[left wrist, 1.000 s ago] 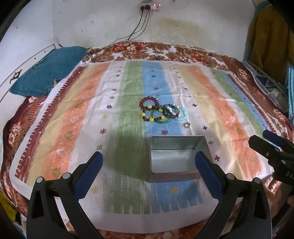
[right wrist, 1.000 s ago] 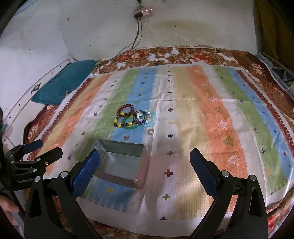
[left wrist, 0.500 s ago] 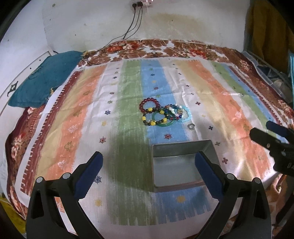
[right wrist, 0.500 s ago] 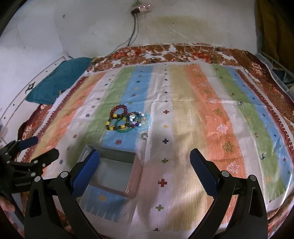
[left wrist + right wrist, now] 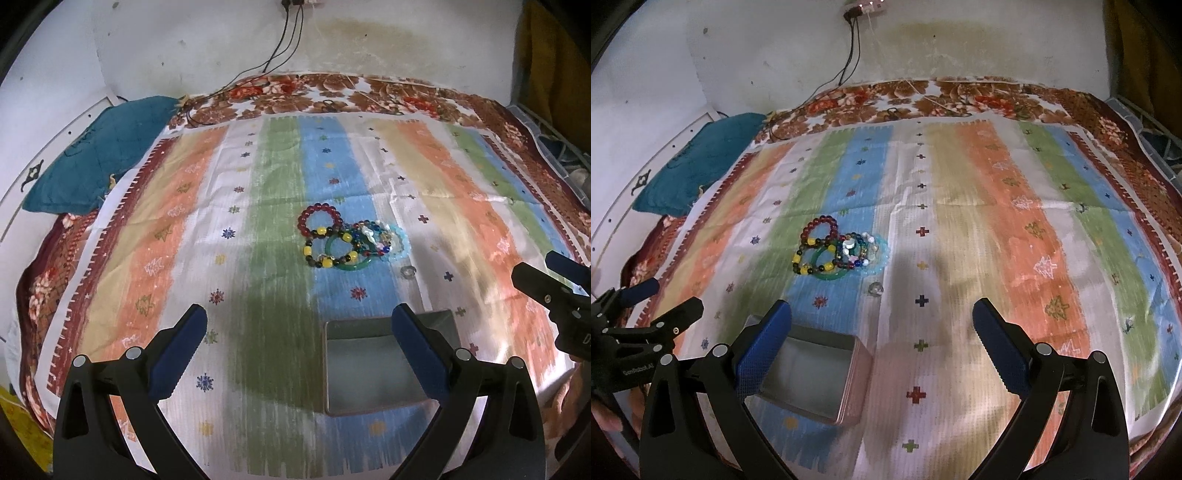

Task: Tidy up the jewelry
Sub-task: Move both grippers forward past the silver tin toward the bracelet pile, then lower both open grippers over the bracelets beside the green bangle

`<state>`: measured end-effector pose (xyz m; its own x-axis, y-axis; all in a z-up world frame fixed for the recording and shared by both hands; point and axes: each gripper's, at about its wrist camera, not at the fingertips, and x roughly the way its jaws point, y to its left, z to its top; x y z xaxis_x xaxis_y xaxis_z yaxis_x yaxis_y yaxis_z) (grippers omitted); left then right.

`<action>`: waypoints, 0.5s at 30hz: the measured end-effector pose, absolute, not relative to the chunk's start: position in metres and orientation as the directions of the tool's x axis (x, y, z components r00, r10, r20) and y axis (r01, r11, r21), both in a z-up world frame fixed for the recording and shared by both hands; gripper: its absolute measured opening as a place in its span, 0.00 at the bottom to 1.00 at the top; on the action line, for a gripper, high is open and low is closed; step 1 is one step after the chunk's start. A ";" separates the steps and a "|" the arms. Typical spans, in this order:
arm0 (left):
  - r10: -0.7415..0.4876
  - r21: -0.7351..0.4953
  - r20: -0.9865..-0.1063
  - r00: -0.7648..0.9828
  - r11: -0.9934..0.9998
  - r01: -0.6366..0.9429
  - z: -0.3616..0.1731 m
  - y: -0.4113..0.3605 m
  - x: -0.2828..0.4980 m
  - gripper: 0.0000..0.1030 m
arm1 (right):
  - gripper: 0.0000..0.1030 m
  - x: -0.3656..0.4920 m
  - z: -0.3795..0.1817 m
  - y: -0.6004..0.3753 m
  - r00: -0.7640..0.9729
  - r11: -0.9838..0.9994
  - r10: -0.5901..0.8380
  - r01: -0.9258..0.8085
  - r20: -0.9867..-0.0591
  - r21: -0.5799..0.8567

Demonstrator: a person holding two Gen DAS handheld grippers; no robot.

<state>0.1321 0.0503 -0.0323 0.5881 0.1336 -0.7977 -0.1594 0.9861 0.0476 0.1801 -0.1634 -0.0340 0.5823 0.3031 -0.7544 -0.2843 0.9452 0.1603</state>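
Left gripper (image 5: 299,343): its right finger covers the near right part of the metal tin (image 5: 364,376); the tin's far right corner shows behind it. From the right wrist, the right gripper (image 5: 881,339) hides the tin's near left corner with its left finger. Both grippers' handles run off the bottom edge. Bracelet pile (image 5: 351,240): rings overlap, so the count is unclear; the pale blue one (image 5: 877,254) lies partly under the others. Small ring (image 5: 407,272) beside the pile: too small and smeared in the right view to tell its make. Teal cushion (image 5: 99,166): its far side is bent by the lens. The wall socket (image 5: 864,5) is cut by the top edge.
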 end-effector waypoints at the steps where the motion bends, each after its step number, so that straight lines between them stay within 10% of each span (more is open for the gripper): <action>1: 0.132 0.045 -0.798 0.587 0.986 -0.160 -0.032 0.051 0.134 0.95 | 0.96 0.183 -0.035 -0.162 0.581 0.946 0.300 -0.283 -0.756 0.158; 15: 0.132 0.050 -0.817 0.561 0.986 -0.159 -0.042 0.059 0.164 0.94 | 0.96 0.216 -0.045 -0.150 0.541 0.942 0.319 -0.273 -0.778 0.196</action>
